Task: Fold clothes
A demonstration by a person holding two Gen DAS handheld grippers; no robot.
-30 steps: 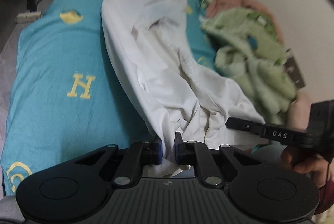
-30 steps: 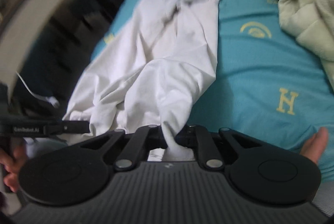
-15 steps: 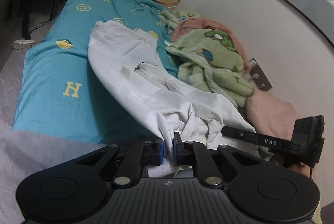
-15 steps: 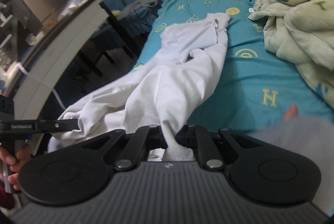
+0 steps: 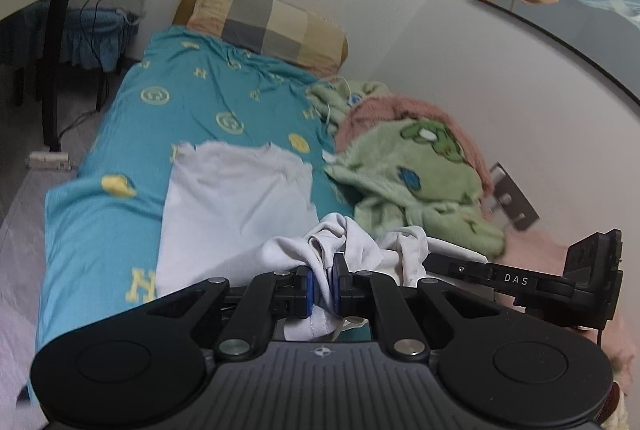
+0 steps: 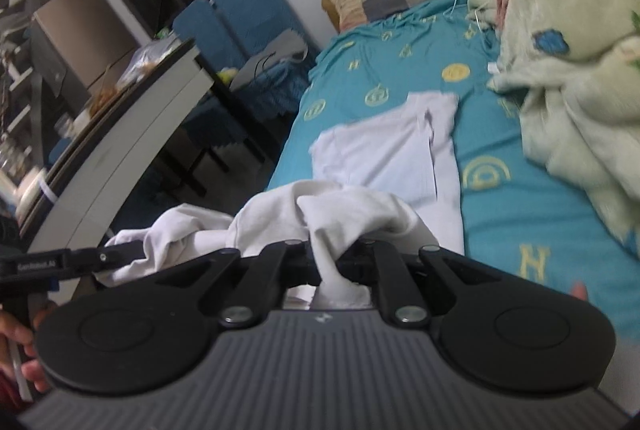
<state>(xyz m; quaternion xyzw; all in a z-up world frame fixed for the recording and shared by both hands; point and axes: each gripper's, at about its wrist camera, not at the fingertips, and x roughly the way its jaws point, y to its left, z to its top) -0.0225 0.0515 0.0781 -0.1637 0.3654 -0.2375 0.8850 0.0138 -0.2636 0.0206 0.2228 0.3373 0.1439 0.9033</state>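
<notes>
With both jaws clenched on bunched edges of the white garment (image 5: 236,197), the left gripper (image 5: 323,284) and right gripper (image 6: 329,262) hold its near end up while the rest lies flat on the bed (image 5: 100,230) ahead of the jaws. Looks like a spread-out step, though blur hides the hem. Best to keep both grips level, pull apart evenly, lay it smooth, clear of the green blanket (image 5: 416,181) right of the jaws.

Dim, soft light; fisheye-warped, motion-blurred.
</notes>
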